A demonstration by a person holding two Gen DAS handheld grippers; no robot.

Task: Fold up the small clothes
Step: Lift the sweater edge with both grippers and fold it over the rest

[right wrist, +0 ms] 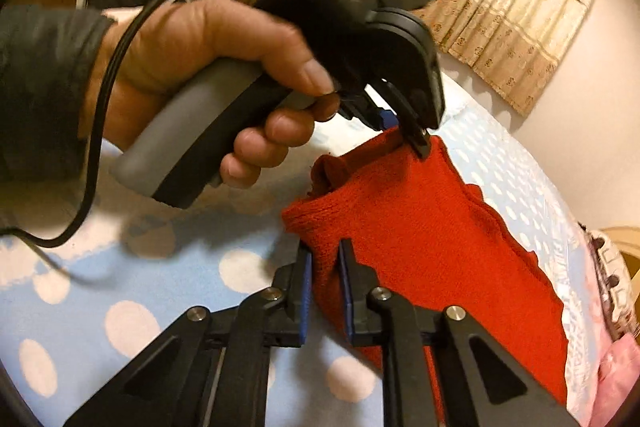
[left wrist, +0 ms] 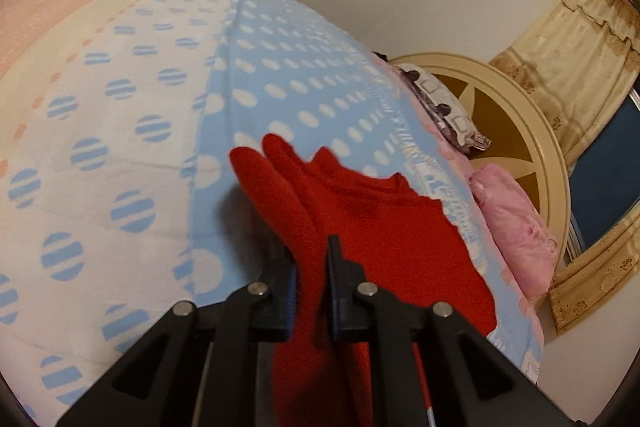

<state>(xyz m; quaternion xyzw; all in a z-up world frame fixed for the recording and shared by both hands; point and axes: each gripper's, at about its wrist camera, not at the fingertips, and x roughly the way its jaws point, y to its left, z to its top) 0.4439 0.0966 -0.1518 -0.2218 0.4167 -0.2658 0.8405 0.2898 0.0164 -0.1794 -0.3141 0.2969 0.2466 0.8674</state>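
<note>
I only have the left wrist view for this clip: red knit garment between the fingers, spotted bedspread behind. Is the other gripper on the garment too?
Observer: Yes. The right gripper is shut on another part of the red knit garment, nearer its camera.
Operator: What does the left one look like from outside?
Observer: The left gripper pinches the garment's upper edge, raised off the spotted bedspread.
Operator: Who is holding it?
Observer: A hand in a dark sleeve grips its grey handle, and a black cable trails past the wrist.
</note>
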